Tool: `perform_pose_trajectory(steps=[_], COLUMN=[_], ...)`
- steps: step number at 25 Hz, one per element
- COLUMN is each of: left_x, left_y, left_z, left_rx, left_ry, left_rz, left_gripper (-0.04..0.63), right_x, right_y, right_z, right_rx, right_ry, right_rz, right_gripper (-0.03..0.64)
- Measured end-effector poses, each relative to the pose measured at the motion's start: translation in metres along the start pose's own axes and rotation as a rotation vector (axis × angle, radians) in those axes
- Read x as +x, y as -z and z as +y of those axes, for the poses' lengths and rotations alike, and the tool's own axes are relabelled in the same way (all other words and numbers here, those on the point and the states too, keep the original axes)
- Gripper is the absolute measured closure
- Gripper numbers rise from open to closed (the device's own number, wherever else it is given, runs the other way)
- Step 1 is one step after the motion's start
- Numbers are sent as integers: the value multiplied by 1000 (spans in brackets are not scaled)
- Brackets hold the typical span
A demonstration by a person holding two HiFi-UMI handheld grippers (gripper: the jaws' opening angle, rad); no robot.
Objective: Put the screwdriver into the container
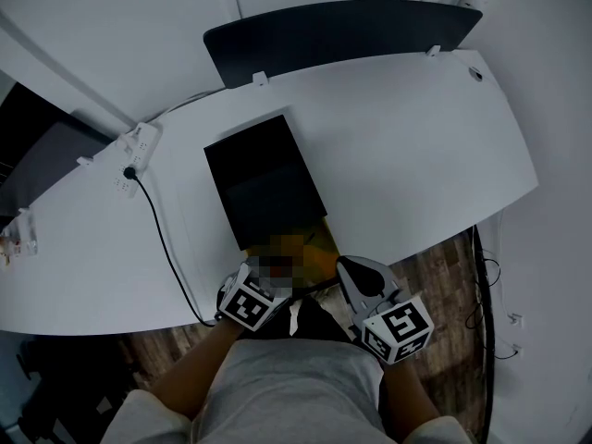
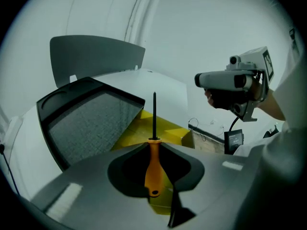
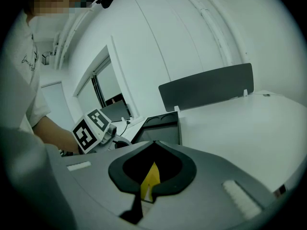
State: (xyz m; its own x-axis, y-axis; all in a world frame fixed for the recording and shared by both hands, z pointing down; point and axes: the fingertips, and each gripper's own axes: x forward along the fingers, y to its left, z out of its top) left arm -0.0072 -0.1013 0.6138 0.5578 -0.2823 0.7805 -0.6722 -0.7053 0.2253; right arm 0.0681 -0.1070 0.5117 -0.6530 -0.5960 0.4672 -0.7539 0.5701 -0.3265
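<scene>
Gripping screwdriver [image 2: 153, 171], seemingly upright: left claw [image 2: 154, 143]

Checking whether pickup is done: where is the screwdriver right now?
In the left gripper view, the screwdriver is clamped by its orange handle in the left gripper, with the yellow box and black tray just beyond.

We hold both grippers close in front of the body, side by side and a little apart, bare forearms bent in towards them - left arm [image 1: 185, 377], right arm [image 1: 418, 403]. Our left gripper [image 2: 154, 143] points forward, its jaws pressed on the orange handle of a screwdriver [image 2: 153, 169] whose shaft stands straight up past the tips. Our right gripper [image 3: 153, 145] points forward too, slightly raised - its jaws meet, with nothing gripped between them.
</scene>
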Motion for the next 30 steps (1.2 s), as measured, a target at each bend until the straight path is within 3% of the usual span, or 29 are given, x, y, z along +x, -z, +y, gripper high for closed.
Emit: perform_pose_trajectory(steps=[7, 20, 30], left_x=[19, 39, 49], left_y=[16, 23, 21], left_z=[3, 6, 12], left_rx=[-5, -14, 56], left_ry=[9, -2, -44], left_rz=[119, 226, 280], left_gripper=[528, 526, 525], right_x=[1, 3, 8], right_y=[2, 4, 7], right_z=[-5, -12, -13], right_rx=[9, 10, 15], right_ry=[-12, -32, -47], right_rz=[5, 14, 24], right_gripper=[603, 603, 603])
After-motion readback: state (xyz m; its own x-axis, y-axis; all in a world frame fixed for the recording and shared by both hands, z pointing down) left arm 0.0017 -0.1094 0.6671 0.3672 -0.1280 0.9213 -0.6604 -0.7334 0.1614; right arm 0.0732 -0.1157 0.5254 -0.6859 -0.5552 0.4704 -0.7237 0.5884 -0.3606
